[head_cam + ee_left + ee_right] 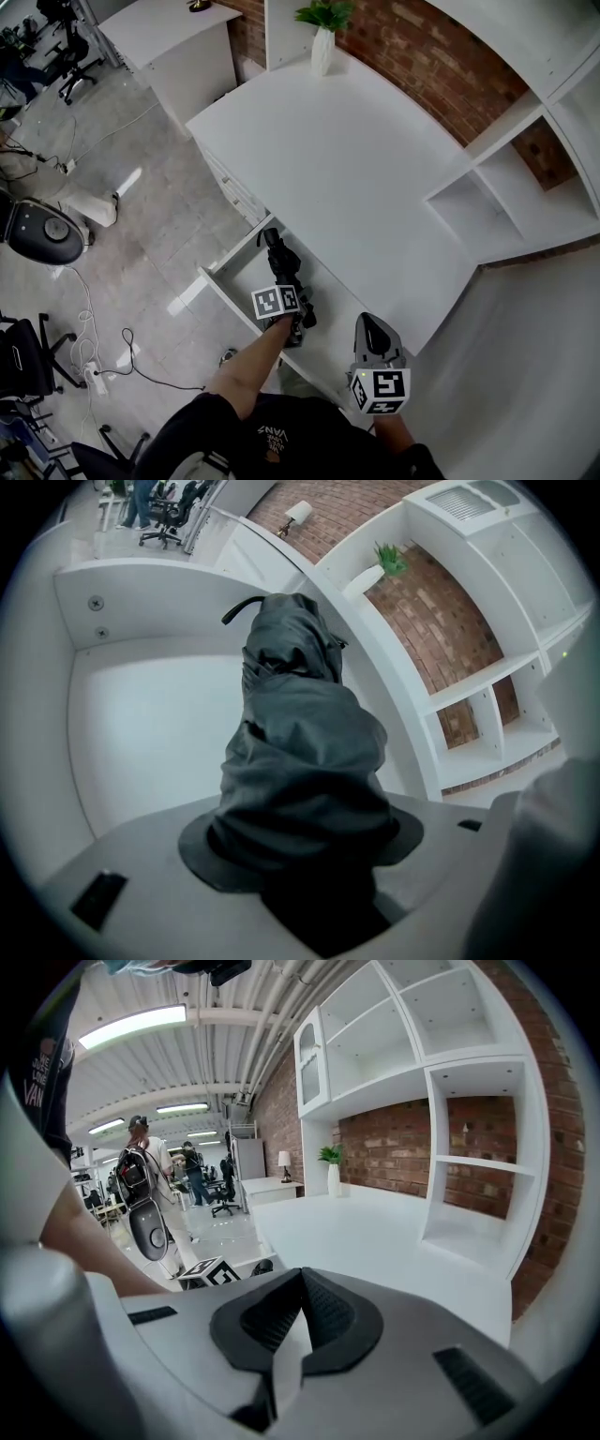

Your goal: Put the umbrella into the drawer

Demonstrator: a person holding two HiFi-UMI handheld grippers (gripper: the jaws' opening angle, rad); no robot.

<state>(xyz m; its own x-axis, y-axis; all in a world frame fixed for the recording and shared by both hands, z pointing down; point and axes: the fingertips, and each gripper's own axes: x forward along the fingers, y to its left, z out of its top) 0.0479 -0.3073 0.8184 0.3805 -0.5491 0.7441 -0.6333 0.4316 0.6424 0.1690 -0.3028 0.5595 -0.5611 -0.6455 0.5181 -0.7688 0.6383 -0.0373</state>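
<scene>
A folded black umbrella point(281, 261) in its wrinkled sleeve point(305, 752) hangs over the open white drawer point(232, 278), its far end pointing into the drawer's inside point(150, 724). My left gripper point(285, 283) is shut on the umbrella's near end, and the fabric fills the gap between its jaws point(305, 855). A thin black strap loops from the umbrella's far tip. My right gripper point(372, 334) hovers at the desk's front edge to the right of the drawer; its jaws point(300, 1283) are shut with nothing between them.
The white desk top point(347, 159) stretches beyond the drawer, with a potted plant point(323, 37) at its far end and white shelves point(506, 197) against a brick wall. Cables and office chairs point(23, 361) lie on the floor at left. People stand far off point(141, 1194).
</scene>
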